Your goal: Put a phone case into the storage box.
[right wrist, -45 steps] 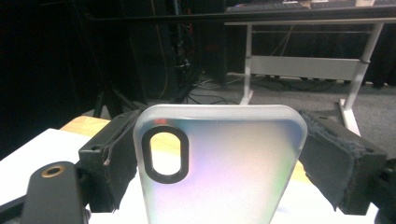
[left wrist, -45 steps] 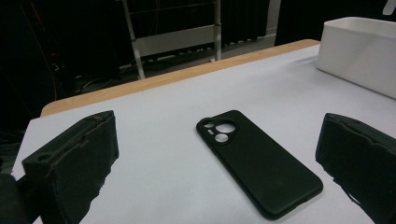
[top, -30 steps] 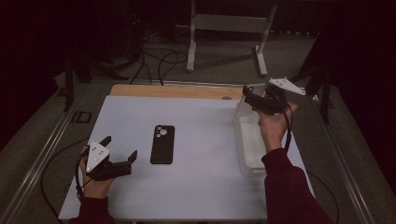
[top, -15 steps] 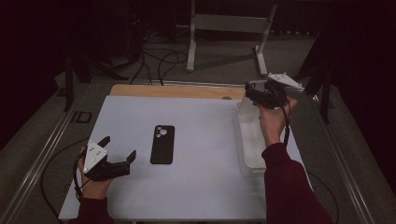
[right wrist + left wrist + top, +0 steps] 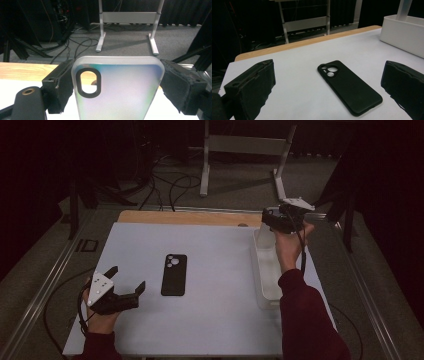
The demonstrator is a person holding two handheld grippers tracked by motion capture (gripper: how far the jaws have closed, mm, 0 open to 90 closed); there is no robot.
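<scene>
A black phone case lies back up on the white table top, camera cutouts at its far end. My left gripper rests open at the front left, just left of that case; in the left gripper view the black case lies beyond my wide-apart jaws. My right gripper is held up over the far end of a white bin, shut on a translucent iridescent phone case. The jaws pinch its two long edges, and its oval camera cutout sits at the upper left.
The white bin stands along the table's right side. A wooden strip runs along the far edge. Beyond it, on the floor, are a grey metal stand and loose cables. A rail borders the left side.
My right gripper has drifted slightly up and left above the bin with the translucent case still held. My left gripper has not moved.
</scene>
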